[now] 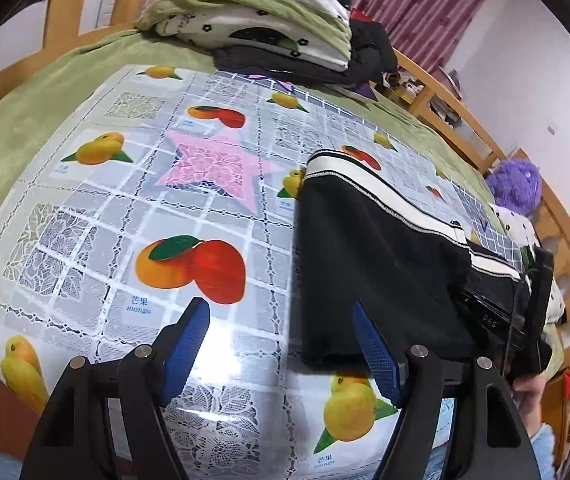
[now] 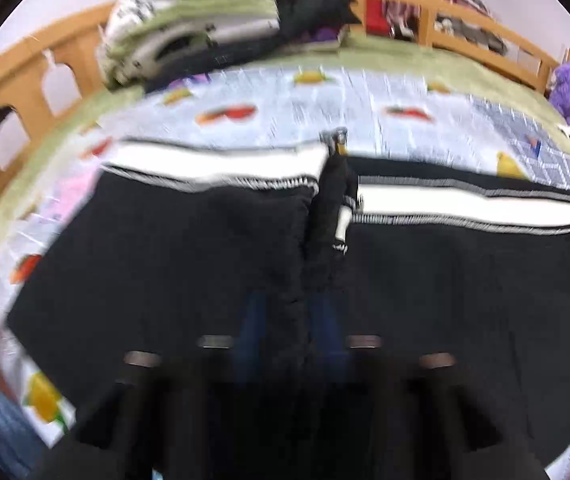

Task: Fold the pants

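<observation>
Left tongs [image 1: 281, 344] wide, holding nothing, over fruit-print cloth [image 1: 189, 208]; pants [image 1: 377, 264] just right. Right tongs [image 2: 291, 320] blurred, narrow, pinching a pants [image 2: 189, 240] fold; seen only there.

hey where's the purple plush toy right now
The purple plush toy sits at the far right in both views, on the green bedspread against the wooden bed rail, beyond the black pants.

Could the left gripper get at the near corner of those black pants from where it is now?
Probably yes. The left gripper is open and holds nothing, and the black pants lie flat on the fruit-print cloth with their near corner right beside its right-side finger. Nothing lies between them.
</observation>
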